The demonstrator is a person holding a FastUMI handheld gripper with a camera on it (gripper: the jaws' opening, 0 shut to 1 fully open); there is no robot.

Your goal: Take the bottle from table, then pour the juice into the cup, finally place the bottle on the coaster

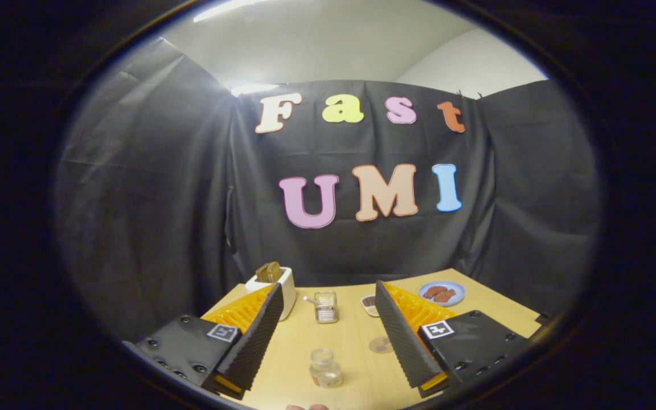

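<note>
1. Gripper (328,336) is held above the near end of the table (356,347), fingers spread wide, nothing between the pads. Nothing gripped yet.

2. A small clear bottle (324,368), short and squat with a wide open mouth, stands upright on the table between the fingers, at 6 o'clock from the gripper's midpoint, closer in than the fingertips. Contents too faint to judge; a pale tint low in it, no more than that.

3. A clear cup (326,306) with a small stick resting across its rim stands beyond the fingertips at 12 o'clock from the bottle.

4. A flat round coaster (381,344) lies on the table at about 2 o'clock from the bottle, just beside the right finger's inner face.

5. Clutter further back: a white toaster (279,285) with bread at 11 o'clock, a small dish (369,302) at 1 o'clock, a blue plate (443,292) with brown food further out at 2 o'clock.

6. Risk, approach: the bottle is short and light-looking. If the fingers drop off-centre, one pad meets it first and shoves or tips it. No cap visible, so a tip likely means a spill.

7. Risk, grip: smooth clear wall, ribbed pads. A high pinch near the neck could let it swivel during the pour.

8. Risk, pour: the stick on the cup rim may catch the bottle's lip.

9. Risk, placement: the coaster is thin and partly hidden by the right finger; easy to land half off it.
</note>
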